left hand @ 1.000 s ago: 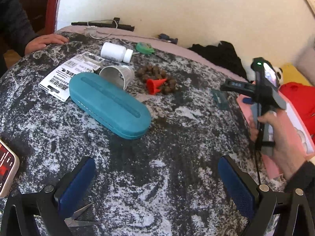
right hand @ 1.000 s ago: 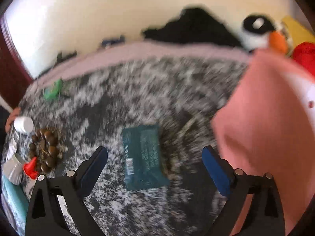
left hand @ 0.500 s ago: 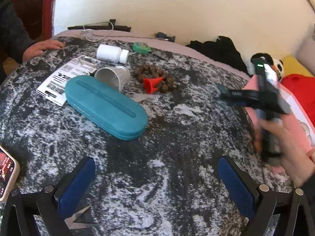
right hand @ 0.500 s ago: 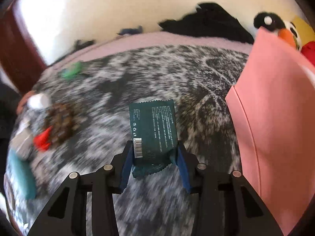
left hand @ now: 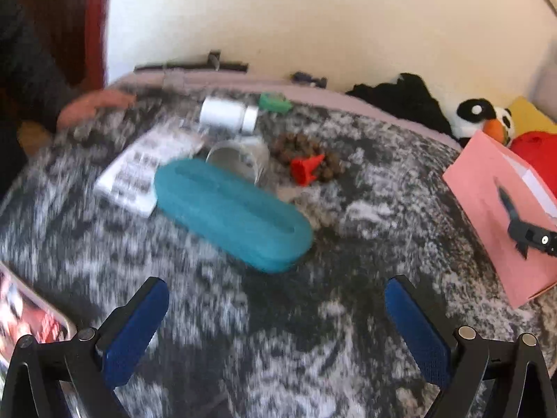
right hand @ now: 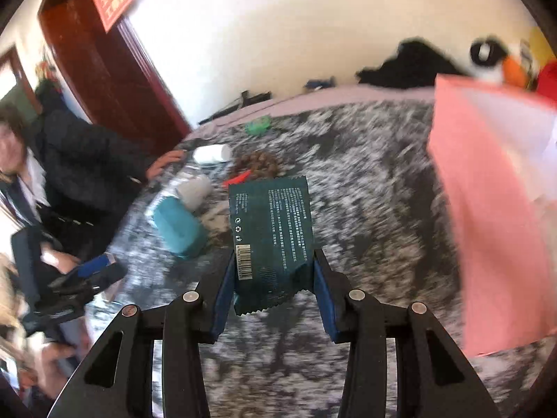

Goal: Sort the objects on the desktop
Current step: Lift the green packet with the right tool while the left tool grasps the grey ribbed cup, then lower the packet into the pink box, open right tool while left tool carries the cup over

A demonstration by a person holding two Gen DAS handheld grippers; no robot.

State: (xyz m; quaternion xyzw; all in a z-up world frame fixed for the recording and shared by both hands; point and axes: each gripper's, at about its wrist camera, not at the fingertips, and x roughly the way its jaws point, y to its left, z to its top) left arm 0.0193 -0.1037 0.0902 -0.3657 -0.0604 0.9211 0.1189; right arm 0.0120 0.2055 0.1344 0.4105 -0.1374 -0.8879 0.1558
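Right gripper (right hand: pixel 273 289) has its jaws clenched on the dark green foil snack packet (right hand: pixel 271 233), lifted above the counter; left gripper (left hand: pixel 275 327) hangs released. Crinkly wrapper (thin edge grip) could slip mid-carry.

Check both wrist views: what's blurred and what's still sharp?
Left wrist: motion blur smears the teal case and white bottle; left tool stays sharp. Right wrist: green packet in the right tool is crisp; table and pink box smear.

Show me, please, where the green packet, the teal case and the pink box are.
green packet (right hand: pixel 275 223): right wrist view, printed face.
teal case (left hand: pixel 229 209): left wrist view, lid.
pink box (left hand: pixel 494 209): left wrist view, side panel.
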